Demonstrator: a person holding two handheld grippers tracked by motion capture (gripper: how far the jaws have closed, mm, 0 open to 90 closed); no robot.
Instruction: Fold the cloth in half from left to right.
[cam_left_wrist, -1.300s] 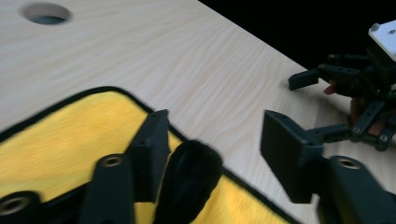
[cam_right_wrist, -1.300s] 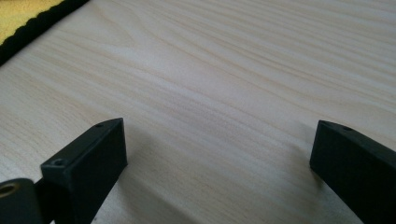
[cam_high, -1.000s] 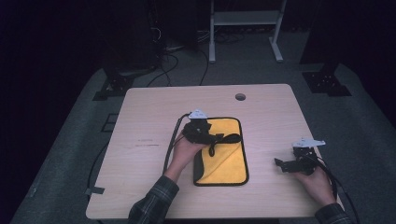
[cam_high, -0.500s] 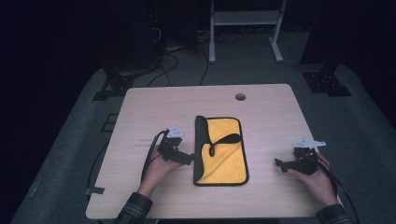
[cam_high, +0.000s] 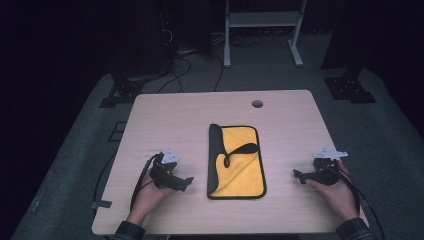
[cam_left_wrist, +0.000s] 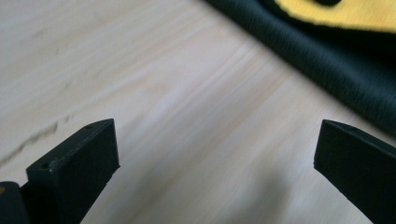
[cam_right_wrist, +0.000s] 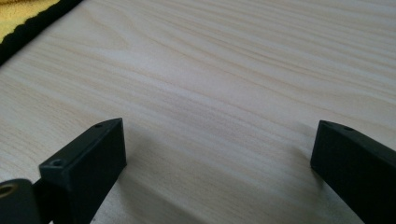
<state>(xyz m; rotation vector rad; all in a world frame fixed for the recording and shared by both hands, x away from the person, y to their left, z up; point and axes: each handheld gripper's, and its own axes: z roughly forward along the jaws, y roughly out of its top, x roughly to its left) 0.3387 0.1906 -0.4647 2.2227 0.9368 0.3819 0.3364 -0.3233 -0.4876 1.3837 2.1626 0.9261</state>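
Resting on the counter (cam_high: 165, 120), the left claw (cam_high: 186, 182) has just released the folded yellow cloth (cam_high: 242, 165) now beside it, suggesting folding is finished; the right claw (cam_high: 299, 176) gapes empty.

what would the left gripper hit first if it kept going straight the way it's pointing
Probably the dark folded edge of the yellow cloth. The left gripper points toward it with open jaws and bare table between, though depth is hard to judge.
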